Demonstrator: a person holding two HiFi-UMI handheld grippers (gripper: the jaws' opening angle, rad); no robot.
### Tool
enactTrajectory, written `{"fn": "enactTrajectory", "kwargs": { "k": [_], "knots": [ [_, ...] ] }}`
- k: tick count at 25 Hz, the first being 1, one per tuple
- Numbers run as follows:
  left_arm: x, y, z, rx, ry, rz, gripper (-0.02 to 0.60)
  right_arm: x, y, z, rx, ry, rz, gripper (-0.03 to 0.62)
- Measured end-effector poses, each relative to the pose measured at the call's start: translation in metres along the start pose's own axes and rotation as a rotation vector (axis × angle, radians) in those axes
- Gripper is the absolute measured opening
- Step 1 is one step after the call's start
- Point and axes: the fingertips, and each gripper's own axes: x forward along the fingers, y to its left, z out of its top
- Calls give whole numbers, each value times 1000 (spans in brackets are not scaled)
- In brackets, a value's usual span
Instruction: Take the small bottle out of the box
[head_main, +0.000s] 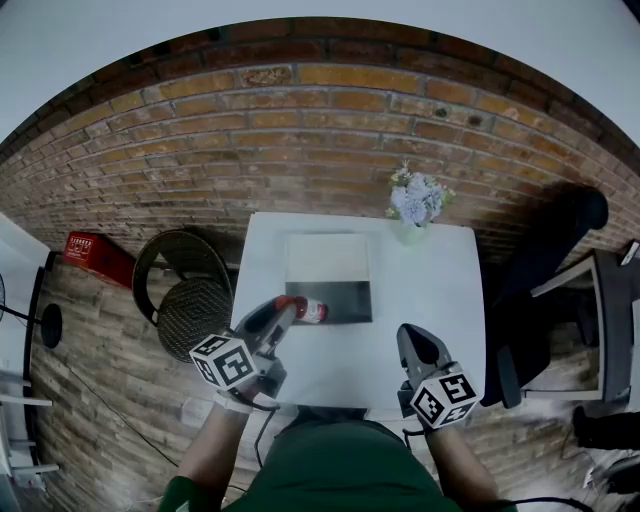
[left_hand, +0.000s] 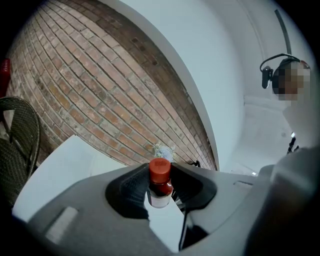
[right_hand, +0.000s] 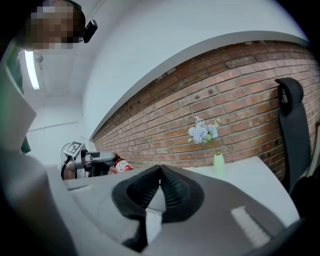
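White bench (head_main: 425, 290) by far brick wall (head_main: 300, 130); box (head_main: 328, 262) on it. Left tool (head_main: 290, 306) clamped on bottle (head_main: 313, 311); right tool (head_main: 414, 338) closed, empty.

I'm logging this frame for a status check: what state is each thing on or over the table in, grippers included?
small bottle: red cap on, clamped in the left gripper, held above the table.
left gripper: shut on the small bottle.
right gripper: shut, empty.
box: on the table, open at the top.
vase: upright, holding flowers.
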Motion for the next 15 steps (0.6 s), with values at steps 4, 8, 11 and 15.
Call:
{"fn": "enactTrajectory", "kwargs": {
  "k": [4, 8, 11, 15],
  "knots": [
    [-1, 1, -1, -8, 0, 0, 146, -1, -1, -2, -1, 2, 1, 3],
    [-2, 1, -2, -14, 0, -1, 146, -2, -1, -1, 2, 0, -3, 3],
    [-1, 2, -2, -14, 1, -4, 146, -1, -1, -2, 1, 0, -3, 3],
    [-1, 2, -3, -14, 4, -6, 146, -1, 0, -2, 3, 2, -4, 3]
  ]
}}
